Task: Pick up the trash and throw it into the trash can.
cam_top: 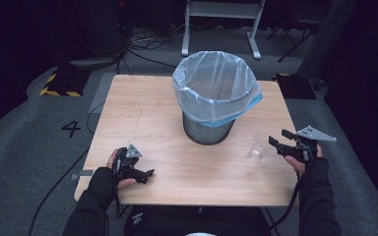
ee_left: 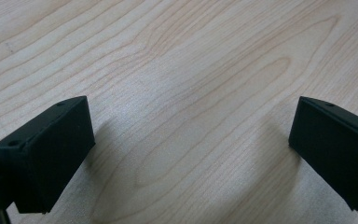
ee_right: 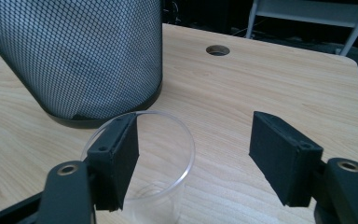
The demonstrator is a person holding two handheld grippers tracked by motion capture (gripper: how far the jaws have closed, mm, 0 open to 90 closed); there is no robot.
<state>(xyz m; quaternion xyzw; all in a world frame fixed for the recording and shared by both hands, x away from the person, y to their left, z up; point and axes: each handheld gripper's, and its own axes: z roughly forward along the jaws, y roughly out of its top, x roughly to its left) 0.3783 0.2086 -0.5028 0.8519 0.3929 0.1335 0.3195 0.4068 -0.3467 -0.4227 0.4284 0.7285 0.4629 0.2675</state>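
Left gripper (cam_top: 150, 173) sits low over the bare wooden table (cam_top: 142, 113), jaws spread wide on nothing. Centre, the mesh bin (cam_top: 208, 129) with its plastic liner (cam_top: 216, 83) stands upright, contents hidden. Right, the clear cup (cam_top: 259, 146) stands empty beside the right gripper (ee_right: 193, 151), jaws wide, 1 over its rim.

One wooden table (cam_top: 147, 113), one mesh bin (cam_top: 208, 129) (one plastic liner (cam_top: 215, 83)), one clear cup (cam_top: 260, 146), two hand-held grippers.

From above the near edge we look forward and down on the whole table (cam_top: 142, 103). Our left gripper view faces close onto bare wood; our right looks low across it, sharing the bin (ee_right: 81, 56) with the high view.
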